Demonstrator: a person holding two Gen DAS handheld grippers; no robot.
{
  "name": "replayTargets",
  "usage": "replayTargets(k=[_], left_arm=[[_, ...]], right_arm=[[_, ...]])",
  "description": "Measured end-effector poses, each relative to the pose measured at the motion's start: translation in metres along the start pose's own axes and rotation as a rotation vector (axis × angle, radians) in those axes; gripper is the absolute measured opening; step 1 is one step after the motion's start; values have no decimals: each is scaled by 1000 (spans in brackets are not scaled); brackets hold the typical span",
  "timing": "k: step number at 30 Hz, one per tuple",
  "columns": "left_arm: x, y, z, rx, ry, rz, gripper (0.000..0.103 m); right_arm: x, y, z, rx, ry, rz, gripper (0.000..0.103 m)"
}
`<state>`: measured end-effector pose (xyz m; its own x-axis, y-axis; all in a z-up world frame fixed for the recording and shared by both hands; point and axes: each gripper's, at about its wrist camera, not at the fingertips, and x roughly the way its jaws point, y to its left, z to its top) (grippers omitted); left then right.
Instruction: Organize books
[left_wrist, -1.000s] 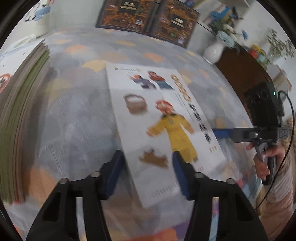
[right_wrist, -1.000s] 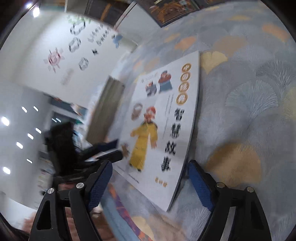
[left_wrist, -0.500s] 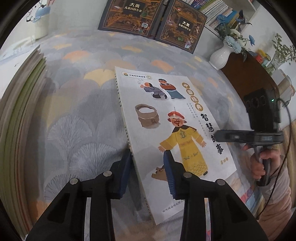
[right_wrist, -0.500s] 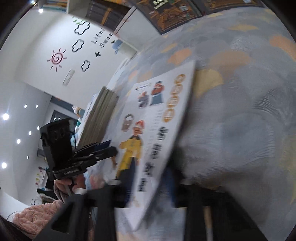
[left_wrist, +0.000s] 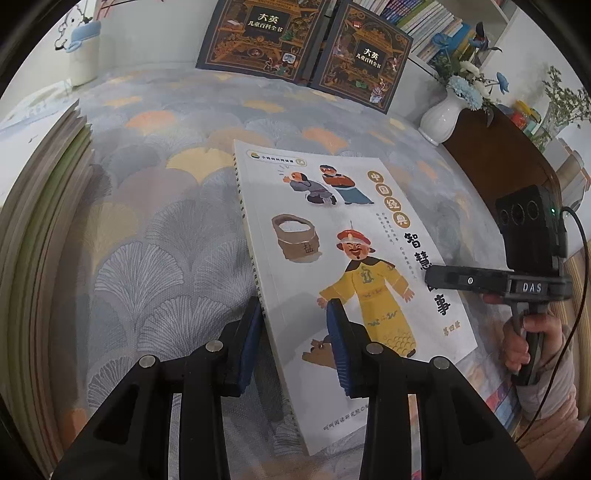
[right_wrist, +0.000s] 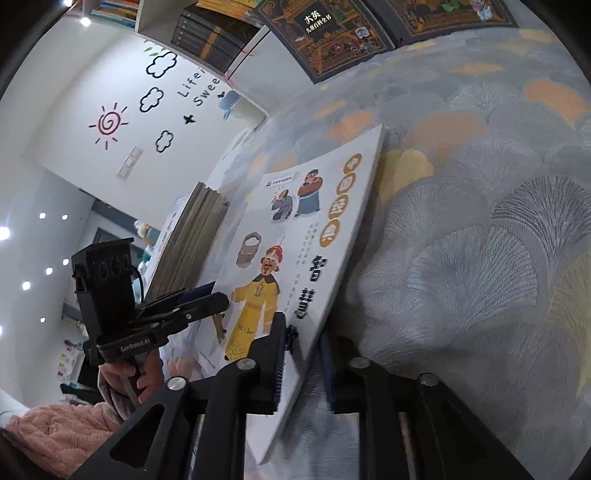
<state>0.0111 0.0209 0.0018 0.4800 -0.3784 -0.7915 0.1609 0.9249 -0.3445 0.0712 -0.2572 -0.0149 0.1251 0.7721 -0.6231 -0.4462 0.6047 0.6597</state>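
A thin white picture book (left_wrist: 332, 221) with a yellow-robed cartoon figure lies tilted above the fan-patterned cloth (left_wrist: 166, 240). My left gripper (left_wrist: 295, 343) is shut on its spine edge near the bottom corner, one pad under the book and one on the cover. My right gripper (right_wrist: 303, 354) clamps the opposite long edge; its jaws are easing open slightly, with the book (right_wrist: 314, 221) still pressed between the pads. In the left wrist view the right gripper (left_wrist: 430, 275) reaches in from the right. The left gripper (right_wrist: 218, 299) shows at the book's far side in the right wrist view.
A tall stack of thin books (left_wrist: 37, 221) lies at the left edge. Two dark hardbacks (left_wrist: 258, 33) lean against the back wall. A white vase (left_wrist: 441, 118) with flowers stands beside a dark wooden cabinet (left_wrist: 498, 158) on the right.
Both grippers have closed onto the book, the right from wide open. The book's right edge has lifted off the cloth and it now tilts between the two grippers.
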Motion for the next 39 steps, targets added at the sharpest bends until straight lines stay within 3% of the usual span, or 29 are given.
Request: replayTargets(k=[3,6,9,18,27,39], left_arm=[[-4,2,-2,-14,-7,-37,34],[-7,7,-4,-46,2,-60,34],[-16,8,-5,-49,-21,-77,34],[-51,0,-2,-48,-83,-111,34],[-96,1,4,-1,-186,-85,34],[-165,41,31,49,-287,-36,34]], right_arm=[[-3,24,-3,-78,-14,-71,19],[-9,35,-5,-87,-26,-43,19],[-12,50,-8,-134,-24,-86,19],[-27,86,-19,-194,-76,-104,19],[-37,137,-17,-284,-170,-106,19],[-18,224,6,-450,-230,-105,22]])
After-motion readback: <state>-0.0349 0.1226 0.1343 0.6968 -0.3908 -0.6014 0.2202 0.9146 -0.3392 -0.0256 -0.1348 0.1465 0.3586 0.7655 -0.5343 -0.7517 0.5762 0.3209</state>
